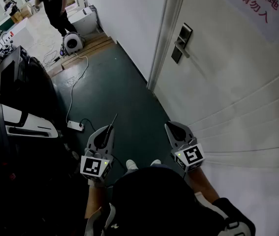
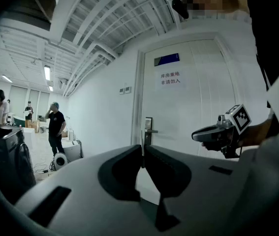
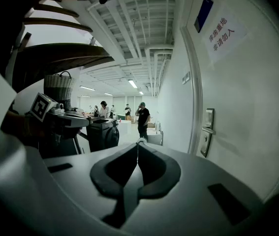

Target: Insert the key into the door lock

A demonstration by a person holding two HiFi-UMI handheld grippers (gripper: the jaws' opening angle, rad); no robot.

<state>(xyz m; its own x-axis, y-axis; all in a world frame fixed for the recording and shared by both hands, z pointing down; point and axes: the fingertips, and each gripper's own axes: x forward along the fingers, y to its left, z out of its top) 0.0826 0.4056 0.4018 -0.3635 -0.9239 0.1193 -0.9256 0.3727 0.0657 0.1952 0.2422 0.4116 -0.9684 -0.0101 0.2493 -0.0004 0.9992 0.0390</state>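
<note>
The white door (image 1: pixel 237 82) fills the right side of the head view. Its metal lock plate with lever handle (image 1: pixel 182 43) sits well ahead of both grippers, and shows too in the left gripper view (image 2: pixel 148 130) and the right gripper view (image 3: pixel 207 132). My left gripper (image 1: pixel 108 131) is shut on a thin dark key (image 1: pixel 113 121) that pokes forward from its tips; the blade (image 2: pixel 141 149) stands edge-on between the pads, pointing toward the lock. My right gripper (image 1: pixel 171 127) hovers beside it near the door, shut, with nothing seen between its fingers (image 3: pixel 138 154).
A person in black (image 1: pixel 55 6) stands far down the room by a round white appliance (image 1: pixel 73 42). A white power strip (image 1: pixel 75 126) and its cable lie on the dark green floor. Black and white machines (image 1: pixel 16 82) line the left side. A sign with red characters (image 1: pixel 255 4) hangs on the door.
</note>
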